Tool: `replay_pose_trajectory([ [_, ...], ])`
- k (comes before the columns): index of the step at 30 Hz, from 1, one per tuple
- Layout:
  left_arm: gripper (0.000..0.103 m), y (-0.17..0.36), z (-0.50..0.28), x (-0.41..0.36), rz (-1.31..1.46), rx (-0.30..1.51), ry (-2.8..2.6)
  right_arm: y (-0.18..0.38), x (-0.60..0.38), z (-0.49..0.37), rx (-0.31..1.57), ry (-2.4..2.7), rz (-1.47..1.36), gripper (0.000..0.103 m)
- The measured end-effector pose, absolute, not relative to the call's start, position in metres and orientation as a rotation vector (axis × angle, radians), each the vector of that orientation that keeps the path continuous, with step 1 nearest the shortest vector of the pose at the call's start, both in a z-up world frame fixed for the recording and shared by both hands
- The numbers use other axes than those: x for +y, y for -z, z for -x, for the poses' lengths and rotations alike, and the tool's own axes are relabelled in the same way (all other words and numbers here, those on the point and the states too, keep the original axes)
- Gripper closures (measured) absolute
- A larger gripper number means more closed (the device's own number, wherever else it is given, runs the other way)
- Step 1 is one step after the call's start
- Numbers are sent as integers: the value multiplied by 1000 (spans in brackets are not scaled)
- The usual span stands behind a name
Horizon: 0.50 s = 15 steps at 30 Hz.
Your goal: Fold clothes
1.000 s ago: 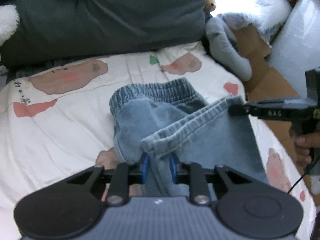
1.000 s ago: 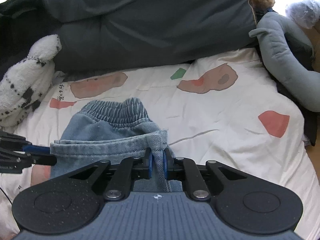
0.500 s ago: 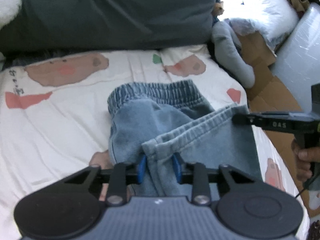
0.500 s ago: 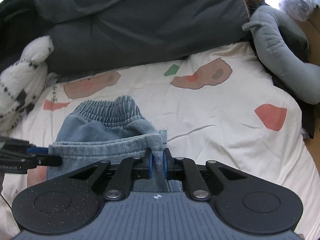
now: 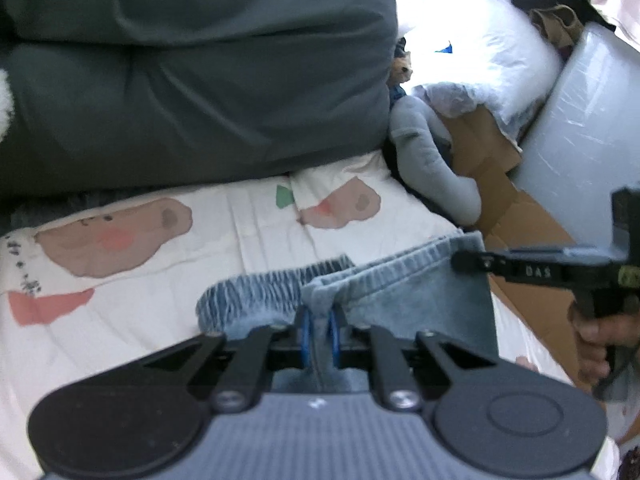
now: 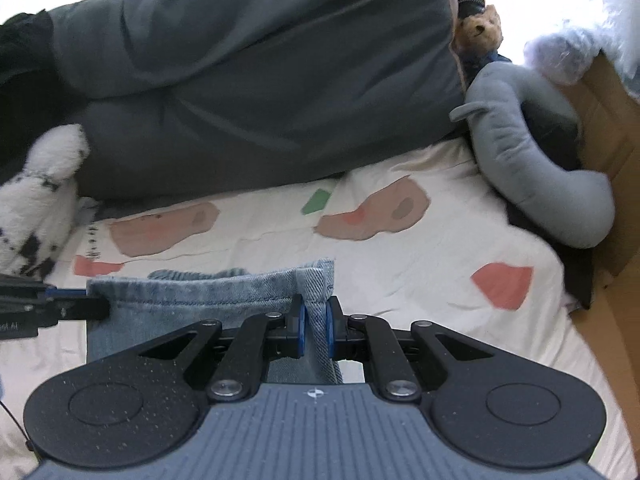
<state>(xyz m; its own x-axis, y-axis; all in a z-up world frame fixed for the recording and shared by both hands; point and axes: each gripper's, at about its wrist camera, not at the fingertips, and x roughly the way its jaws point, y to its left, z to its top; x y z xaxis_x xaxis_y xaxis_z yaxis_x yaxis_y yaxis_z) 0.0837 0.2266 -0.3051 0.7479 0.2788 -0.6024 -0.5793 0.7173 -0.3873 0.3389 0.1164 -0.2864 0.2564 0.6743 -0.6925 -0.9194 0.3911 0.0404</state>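
Observation:
Light blue denim shorts [image 5: 420, 292] lie on a white patterned bedsheet [image 5: 160, 280], their elastic waistband [image 5: 260, 292] toward the pillows. My left gripper [image 5: 318, 326] has the left corner of the leg hem between its blue pads; its jaws are closing and press on the cloth. My right gripper [image 6: 315, 328] is shut on the right corner of the same hem [image 6: 200, 296]. The hem hangs stretched between them, lifted above the sheet. Each view shows the other gripper at the far end: the right one [image 5: 460, 260], the left one [image 6: 96, 307].
A dark grey duvet [image 5: 200, 80] fills the back of the bed. A grey plush elephant [image 6: 532, 152], a small teddy bear [image 6: 480, 28] and cardboard [image 5: 500, 200] sit at the right. A black-and-white plush [image 6: 32, 208] lies at the left. A person's hand [image 5: 600, 336] holds the right gripper.
Both grippers have risen with the hem, which now hangs taut and covers most of the shorts below. The left jaws have drawn tighter on the denim.

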Motion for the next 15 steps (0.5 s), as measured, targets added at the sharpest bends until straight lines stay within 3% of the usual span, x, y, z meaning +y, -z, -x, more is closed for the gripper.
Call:
replay_pose_trajectory([
  [15,92,337,-109,257,626,604,-557,310,153,-351,748,-1011,444,93],
])
